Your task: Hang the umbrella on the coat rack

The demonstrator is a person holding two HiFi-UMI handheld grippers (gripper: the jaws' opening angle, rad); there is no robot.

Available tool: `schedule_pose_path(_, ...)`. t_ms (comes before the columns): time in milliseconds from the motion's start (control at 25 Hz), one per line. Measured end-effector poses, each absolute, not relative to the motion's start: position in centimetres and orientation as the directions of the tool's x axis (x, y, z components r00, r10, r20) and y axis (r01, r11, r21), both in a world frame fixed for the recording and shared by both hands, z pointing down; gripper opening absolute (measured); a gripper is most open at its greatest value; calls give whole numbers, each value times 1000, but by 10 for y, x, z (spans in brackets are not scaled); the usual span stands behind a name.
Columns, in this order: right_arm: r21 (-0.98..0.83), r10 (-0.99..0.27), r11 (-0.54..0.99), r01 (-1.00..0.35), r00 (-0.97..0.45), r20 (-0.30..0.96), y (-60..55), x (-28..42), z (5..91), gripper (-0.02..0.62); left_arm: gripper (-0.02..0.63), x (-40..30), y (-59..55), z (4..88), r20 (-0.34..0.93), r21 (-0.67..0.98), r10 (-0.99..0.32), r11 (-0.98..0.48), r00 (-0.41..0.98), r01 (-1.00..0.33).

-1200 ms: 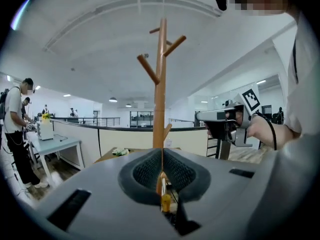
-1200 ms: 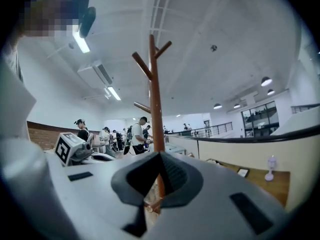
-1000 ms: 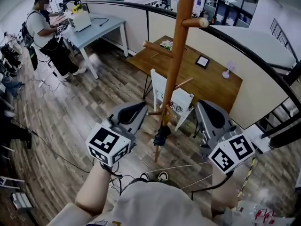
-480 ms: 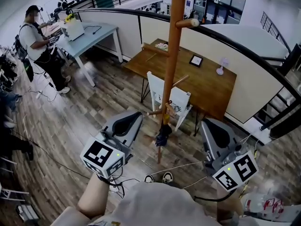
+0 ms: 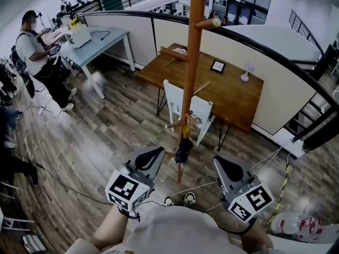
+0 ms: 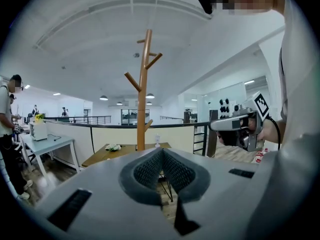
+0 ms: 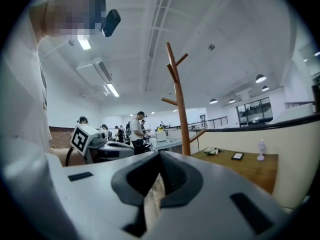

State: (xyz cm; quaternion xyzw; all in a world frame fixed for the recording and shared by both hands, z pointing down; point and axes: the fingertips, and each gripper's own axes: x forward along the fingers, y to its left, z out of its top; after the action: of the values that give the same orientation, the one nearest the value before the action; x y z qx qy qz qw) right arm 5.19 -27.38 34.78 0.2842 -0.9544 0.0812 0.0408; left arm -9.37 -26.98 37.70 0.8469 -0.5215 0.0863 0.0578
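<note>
Holding left tool and right tool with jaws closed on nothing, apart from the dark folded umbrella hanging low on the coat rack ahead, between both tools.

Umbrella hanging on coat rack low peg. Chair just behind rack, at surface front edge. Frame, small fan near surface far edge.

The plank floor carries the coat rack, a white chair and a brown table.
</note>
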Motion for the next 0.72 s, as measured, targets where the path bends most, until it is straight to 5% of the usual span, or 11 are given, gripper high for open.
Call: schedule_pose_path(720, -174, -513, 834, -524, -852, 106, -268, 31, 350, 3, 2, -80, -266, 376, 194, 19, -859, -479, 473, -878)
